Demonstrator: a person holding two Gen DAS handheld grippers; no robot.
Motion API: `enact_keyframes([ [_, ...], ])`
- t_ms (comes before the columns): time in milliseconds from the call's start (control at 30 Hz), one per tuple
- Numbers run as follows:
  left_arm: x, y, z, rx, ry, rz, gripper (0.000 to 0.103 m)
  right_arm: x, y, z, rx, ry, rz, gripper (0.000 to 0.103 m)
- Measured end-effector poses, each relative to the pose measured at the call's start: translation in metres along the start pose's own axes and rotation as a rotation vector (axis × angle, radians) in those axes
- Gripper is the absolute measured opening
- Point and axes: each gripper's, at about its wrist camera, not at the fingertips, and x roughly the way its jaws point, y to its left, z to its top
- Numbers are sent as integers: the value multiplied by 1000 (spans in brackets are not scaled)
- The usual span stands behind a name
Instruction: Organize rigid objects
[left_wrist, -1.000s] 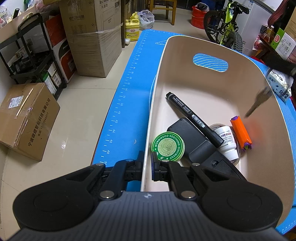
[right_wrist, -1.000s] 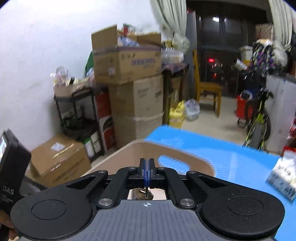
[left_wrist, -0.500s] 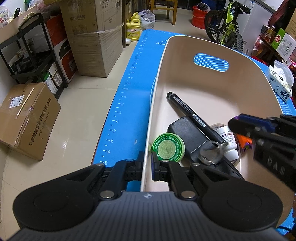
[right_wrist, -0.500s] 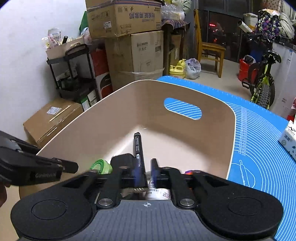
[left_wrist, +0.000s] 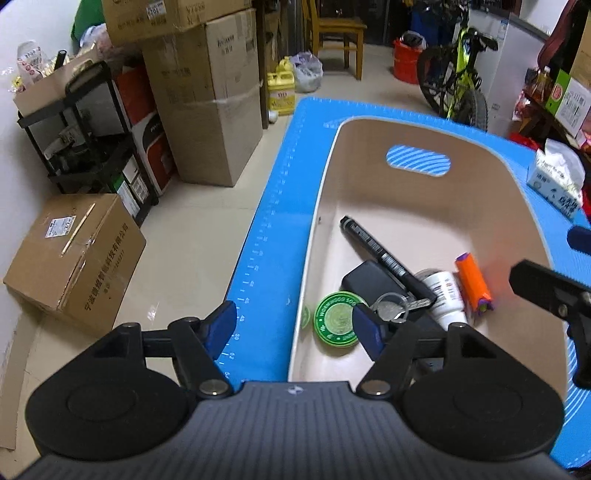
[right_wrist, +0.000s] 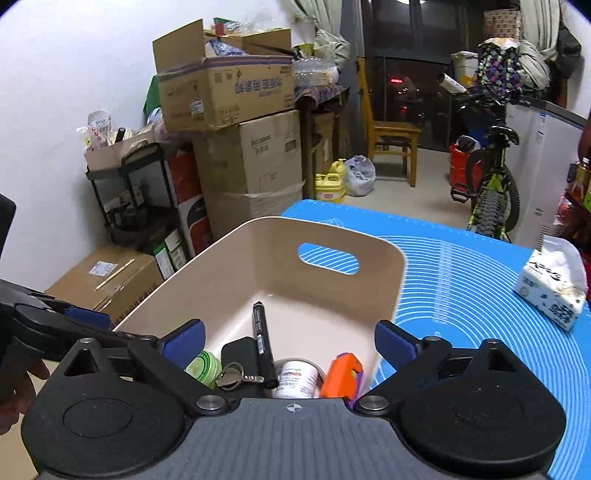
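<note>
Our right gripper (right_wrist: 290, 338) hangs over the near end of the bin (right_wrist: 388, 291), fingers spread wide and empty; our left gripper (left_wrist: 293, 326) is likewise spread, straddling the bin's left wall. The key (right_wrist: 236, 376) lies inside, directly below and ahead of the right gripper, its shaft pointing right toward the marker (right_wrist: 264, 347). We judge the right hand nearer for any further pick.
</note>
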Motion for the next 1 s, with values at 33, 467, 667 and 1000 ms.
enact_keyframes([
  [33, -4, -2, 0, 0, -8, 2, 72, -5, -1, 1, 4, -5, -5, 100],
  [467, -63, -37, -10, 63, -78, 7, 73, -75, -7, 1, 32, -55, -36, 101],
  [667, -92, -48, -28, 51, -90, -11, 73, -115, -6, -5, 41, -73, -49, 101],
  [1000, -139, -69, -63, 49, -125, -46, 73, -187, -14, -33, 69, -103, -96, 101],
])
